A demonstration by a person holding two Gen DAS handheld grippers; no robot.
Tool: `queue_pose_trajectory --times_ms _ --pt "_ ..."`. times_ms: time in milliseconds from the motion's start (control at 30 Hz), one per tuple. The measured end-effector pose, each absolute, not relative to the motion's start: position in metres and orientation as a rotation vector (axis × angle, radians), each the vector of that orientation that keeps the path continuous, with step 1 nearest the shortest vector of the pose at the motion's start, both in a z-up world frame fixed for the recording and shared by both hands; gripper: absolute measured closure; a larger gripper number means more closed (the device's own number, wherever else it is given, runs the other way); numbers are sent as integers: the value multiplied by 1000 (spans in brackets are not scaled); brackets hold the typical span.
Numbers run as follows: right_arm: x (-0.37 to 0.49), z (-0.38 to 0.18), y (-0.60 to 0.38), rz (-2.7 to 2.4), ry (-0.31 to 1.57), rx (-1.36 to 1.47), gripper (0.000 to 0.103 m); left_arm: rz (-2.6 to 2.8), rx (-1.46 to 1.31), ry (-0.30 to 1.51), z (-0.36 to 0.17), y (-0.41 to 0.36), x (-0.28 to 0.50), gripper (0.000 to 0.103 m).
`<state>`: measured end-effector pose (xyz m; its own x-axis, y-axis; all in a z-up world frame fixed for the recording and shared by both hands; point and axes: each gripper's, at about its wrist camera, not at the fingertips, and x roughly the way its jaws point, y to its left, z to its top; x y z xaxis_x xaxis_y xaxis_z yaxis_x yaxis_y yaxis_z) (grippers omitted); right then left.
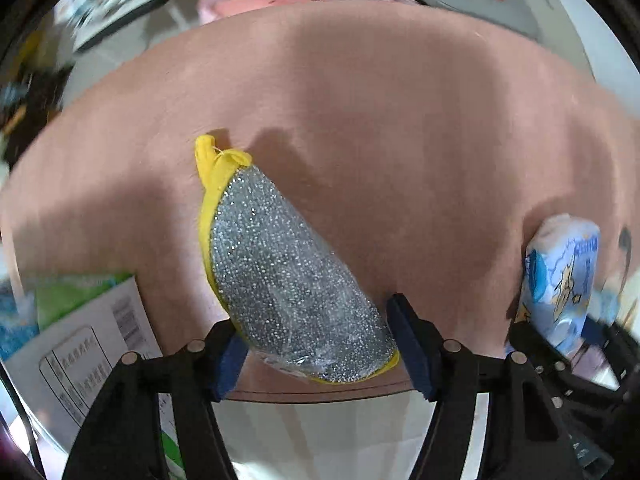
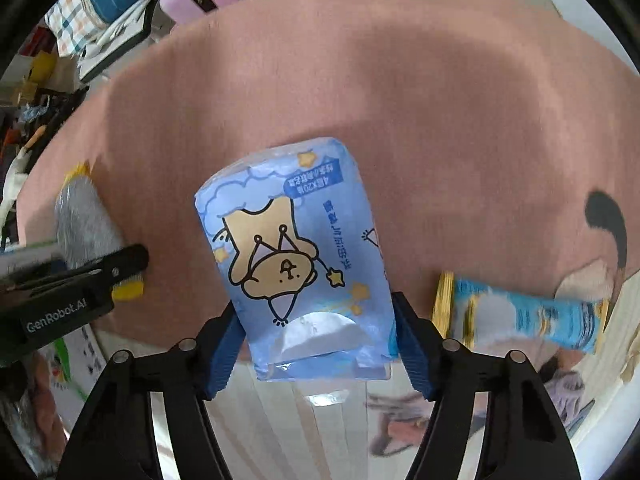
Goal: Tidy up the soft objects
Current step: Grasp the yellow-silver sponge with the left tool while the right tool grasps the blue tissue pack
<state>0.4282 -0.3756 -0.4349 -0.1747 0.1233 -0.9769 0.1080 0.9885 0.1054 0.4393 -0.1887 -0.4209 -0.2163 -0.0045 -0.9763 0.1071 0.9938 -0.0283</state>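
Holding: 2 soft things at once, 1 in each of my grippers, both over the near edge of the pink mat (image 1: 400, 120).
Left gripper (image 1: 316, 344): jaws closed onto the scouring pad (image 1: 288, 272), blue pads pressing its near end from both sides.
Right gripper (image 2: 316, 340): jaws clamped on the tissue pack (image 2: 300, 248), squeezing its lower end; the film bulges a little between the pads.
Where they are: pad left of centre on the mat, tissue pack well off to its right; I cannot tell whether either touches the mat or hangs just above it.
Long axis, pad: runs away from me and leans left, yellow knotted tip (image 1: 216, 156) pointing far-left, silver face up.
Long axis, tissue pack: points straight out from my right jaws, slightly left; the bear print reads upside down from here.
Doing it well: I judge a light squeeze is enough, both crush easily; keep the 2 axes parallel and set them side by side with a gap.
Also nearby: striped sock (image 2: 540, 316) at the right mat edge, printed paper (image 1: 88, 344) at the left.
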Motion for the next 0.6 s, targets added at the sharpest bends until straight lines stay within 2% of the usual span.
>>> queue_pose_trajectory --times_ms 67,167,300,400,433,467,500,600 --pt "429 -433 -376 12 1728 153 31 -106 58 1789 -420 -188 440 39" --pt "433 -434 -376 -2 1710 120 25 -75 -87 1811 -420 -174 449 37" --pt "442 -440 -375 -14 1712 139 24 10 -339 1812 -421 -149 459 37" --pt "446 -445 -373 -26 1717 141 24 41 -365 1804 -421 -142 459 38" --pt "446 -446 -373 -33 1719 140 24 44 -318 1793 -420 -146 458 40" --pt "448 -447 -372 -45 1714 135 24 47 -265 1783 -419 -150 459 47" --pt "451 -449 -373 -47 1712 130 24 43 -198 1769 -417 -151 454 58" --pt "454 -451 -368 -48 1714 115 23 -17 -43 1734 -414 -166 448 59"
